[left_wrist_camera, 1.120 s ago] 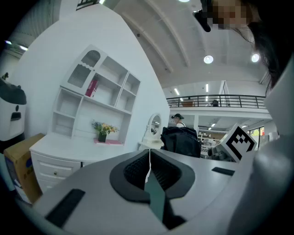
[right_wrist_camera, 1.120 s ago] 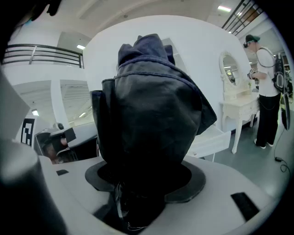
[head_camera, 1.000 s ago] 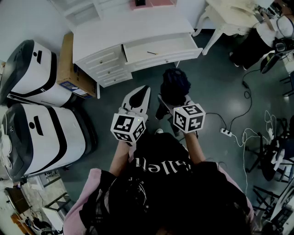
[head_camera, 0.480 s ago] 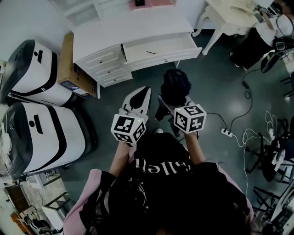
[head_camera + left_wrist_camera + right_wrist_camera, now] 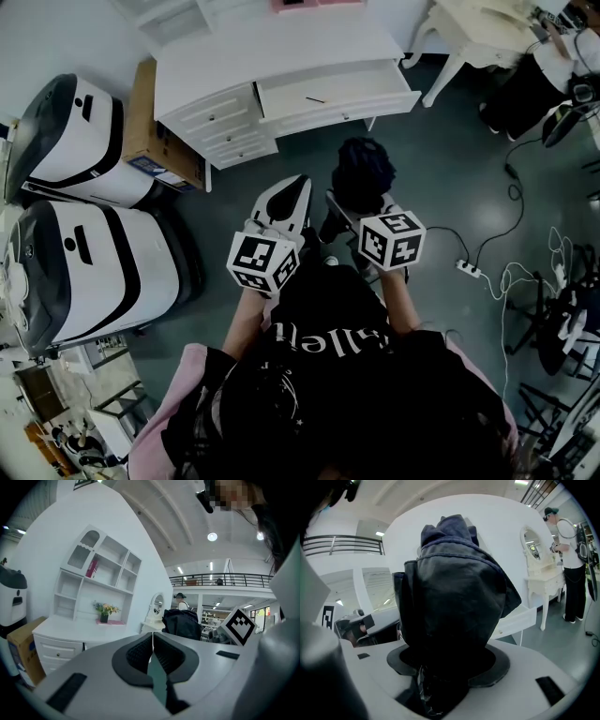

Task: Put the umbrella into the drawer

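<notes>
Clamping the base of the folded dark fabric umbrella (image 5: pixel 454 588), the right gripper (image 5: pixel 446 665) carried it upright, well short of the open white drawer (image 5: pixel 349 107) in the white desk (image 5: pixel 272 52). The left gripper (image 5: pixel 153 654) had its jaws pressed together on nothing. Over the last second the desk had shifted only slightly in the head view, so I judged the approach barely advanced.

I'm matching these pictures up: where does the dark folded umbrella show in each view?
Head view: umbrella at centre, below the open drawer.
Left gripper view: umbrella right of centre, beyond the jaws.
Right gripper view: umbrella fills the centre, clamped between the jaws.
Shared landmark: the white desk.
</notes>
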A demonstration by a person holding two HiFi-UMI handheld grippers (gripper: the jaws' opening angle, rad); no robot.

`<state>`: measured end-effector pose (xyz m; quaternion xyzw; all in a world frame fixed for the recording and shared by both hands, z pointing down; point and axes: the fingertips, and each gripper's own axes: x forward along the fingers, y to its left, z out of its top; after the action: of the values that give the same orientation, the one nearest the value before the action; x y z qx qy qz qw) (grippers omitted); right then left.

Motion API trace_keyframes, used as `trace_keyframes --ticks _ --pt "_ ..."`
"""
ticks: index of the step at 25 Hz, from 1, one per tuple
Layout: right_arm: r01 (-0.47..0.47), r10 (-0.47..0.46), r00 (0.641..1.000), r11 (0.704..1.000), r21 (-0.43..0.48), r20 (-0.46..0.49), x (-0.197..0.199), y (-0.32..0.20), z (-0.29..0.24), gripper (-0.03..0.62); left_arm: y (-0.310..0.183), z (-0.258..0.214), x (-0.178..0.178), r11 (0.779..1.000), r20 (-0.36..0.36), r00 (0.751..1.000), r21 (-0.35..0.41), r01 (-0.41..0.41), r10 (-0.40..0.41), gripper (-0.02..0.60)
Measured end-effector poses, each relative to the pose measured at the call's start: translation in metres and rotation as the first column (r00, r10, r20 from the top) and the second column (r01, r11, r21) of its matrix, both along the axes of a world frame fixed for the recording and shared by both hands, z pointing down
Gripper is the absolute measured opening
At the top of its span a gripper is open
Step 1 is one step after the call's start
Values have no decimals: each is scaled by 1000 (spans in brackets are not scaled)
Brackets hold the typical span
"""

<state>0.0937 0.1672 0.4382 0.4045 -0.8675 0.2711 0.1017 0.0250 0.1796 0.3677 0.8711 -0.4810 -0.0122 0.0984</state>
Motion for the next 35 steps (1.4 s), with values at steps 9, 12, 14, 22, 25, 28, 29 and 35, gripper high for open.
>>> trace_keyframes --ticks 9,12,14,22,25,28,29,35 --pt "-14 14 1000 1000 -20 5 2 -36 6 281 -39 8 -4 1000 0 1000 -20 1 -1 17" --pt "-23 23 1000 999 -30 -7 4 -59 10 281 -65 12 -1 1000 -8 1000 -28 -15 15 17" --pt "-30 29 999 999 -37 -16 6 -79 12 281 -87 14 0 999 -12 1000 -34 -22 22 17" --pt "-59 56 998 995 -76 -33 -8 -174 19 281 -191 18 -19 997 -22 999 -59 -41 40 17" --pt "-63 60 997 994 -90 -38 -17 -206 21 281 -226 19 -29 997 -25 999 -67 -46 45 17" --pt "-69 65 997 992 -106 -43 -26 -234 23 281 -255 20 -37 996 -33 998 -76 -56 53 17" --pt "-72 67 997 991 -110 -47 -29 -243 23 281 -265 21 -41 995 -35 998 -79 -58 56 17" --pt "-93 84 994 987 -131 -70 -47 -290 29 281 -320 29 -68 993 -48 997 -95 -64 60 17"
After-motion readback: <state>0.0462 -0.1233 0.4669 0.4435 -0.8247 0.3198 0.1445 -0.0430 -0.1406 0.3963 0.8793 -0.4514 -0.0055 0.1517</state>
